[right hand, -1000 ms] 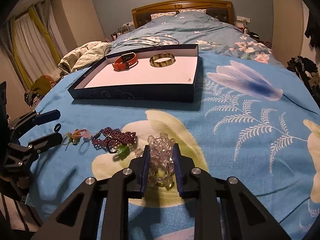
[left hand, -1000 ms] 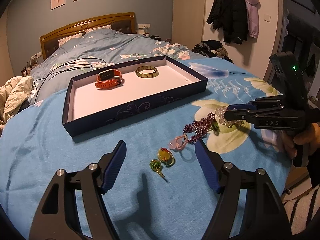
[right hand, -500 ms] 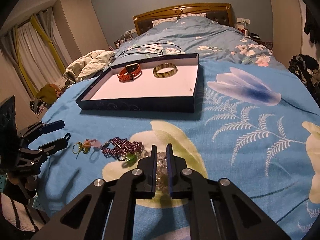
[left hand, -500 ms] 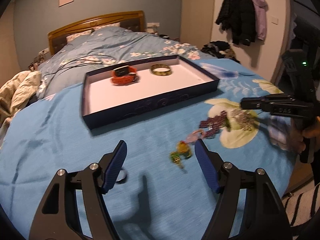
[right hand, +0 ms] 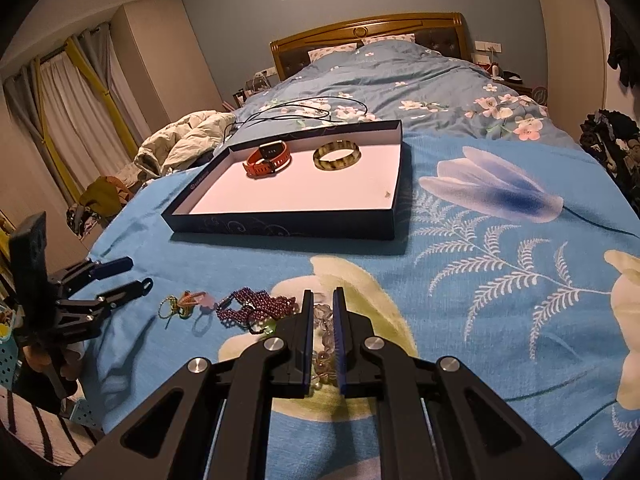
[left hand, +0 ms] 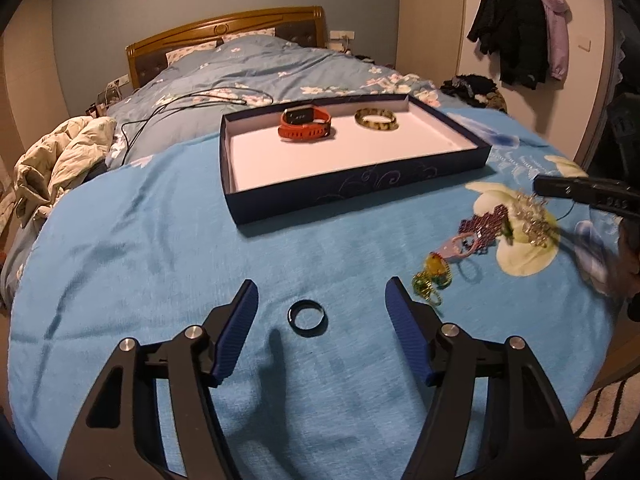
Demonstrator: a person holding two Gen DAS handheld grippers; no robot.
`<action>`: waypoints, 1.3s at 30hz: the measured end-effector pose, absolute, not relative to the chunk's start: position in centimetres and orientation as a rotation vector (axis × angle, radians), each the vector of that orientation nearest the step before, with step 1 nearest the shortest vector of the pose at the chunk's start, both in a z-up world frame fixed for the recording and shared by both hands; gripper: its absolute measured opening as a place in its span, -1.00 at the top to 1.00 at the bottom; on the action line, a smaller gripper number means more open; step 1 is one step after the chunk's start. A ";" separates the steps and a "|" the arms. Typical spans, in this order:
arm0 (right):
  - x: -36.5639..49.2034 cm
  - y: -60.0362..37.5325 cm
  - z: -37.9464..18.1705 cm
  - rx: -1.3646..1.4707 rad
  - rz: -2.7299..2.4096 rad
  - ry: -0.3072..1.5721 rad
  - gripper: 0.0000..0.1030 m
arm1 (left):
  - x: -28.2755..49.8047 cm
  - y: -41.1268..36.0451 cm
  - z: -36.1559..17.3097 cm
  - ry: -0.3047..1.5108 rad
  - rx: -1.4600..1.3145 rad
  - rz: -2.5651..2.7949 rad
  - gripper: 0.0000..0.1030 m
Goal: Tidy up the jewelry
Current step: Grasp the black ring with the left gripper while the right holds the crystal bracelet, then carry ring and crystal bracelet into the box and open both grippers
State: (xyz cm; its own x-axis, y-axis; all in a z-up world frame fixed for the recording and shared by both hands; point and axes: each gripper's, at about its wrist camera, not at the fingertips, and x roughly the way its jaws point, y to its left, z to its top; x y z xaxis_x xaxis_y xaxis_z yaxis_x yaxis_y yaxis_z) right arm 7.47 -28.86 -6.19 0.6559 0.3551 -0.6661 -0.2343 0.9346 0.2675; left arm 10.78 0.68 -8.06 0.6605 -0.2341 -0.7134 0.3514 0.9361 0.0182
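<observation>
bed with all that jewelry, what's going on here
A person with a gripper in each hand is sorting jewelry into a dark blue tray on the bed. An orange watch and a green bangle already lie in it. The right gripper is shut on a clear bead bracelet beside a purple bead piece. The left gripper is open, its fingers either side of a black ring lying on the blanket.

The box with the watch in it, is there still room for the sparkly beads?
Yes. The box has a bare white floor in front of the orange watch and green bangle, down to its near wall. The blanket left of the black ring is bare too. It is crowded around the purple beads beside the right gripper.
</observation>
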 end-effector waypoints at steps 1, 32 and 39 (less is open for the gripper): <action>7.5 -28.9 -6.1 0.166 0.337 0.786 0.85 | 11.0 0.8 -8.3 0.800 0.158 -0.328 -0.15; 8.5 -27.8 -1.8 0.152 0.398 0.675 0.85 | 12.4 -1.4 -4.5 0.717 0.118 -0.395 0.57; 10.6 -26.8 1.0 0.109 0.422 0.595 0.85 | 14.4 -2.3 -2.7 0.656 0.124 -0.403 0.57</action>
State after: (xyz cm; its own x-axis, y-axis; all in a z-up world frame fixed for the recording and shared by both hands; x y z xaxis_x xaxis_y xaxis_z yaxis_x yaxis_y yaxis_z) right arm 10.61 -26.79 0.96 0.7459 0.4154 -0.5207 -0.3535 0.9094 0.2191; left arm 14.44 -2.29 -2.74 0.7187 -0.3242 -0.6151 0.4018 0.9157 -0.0133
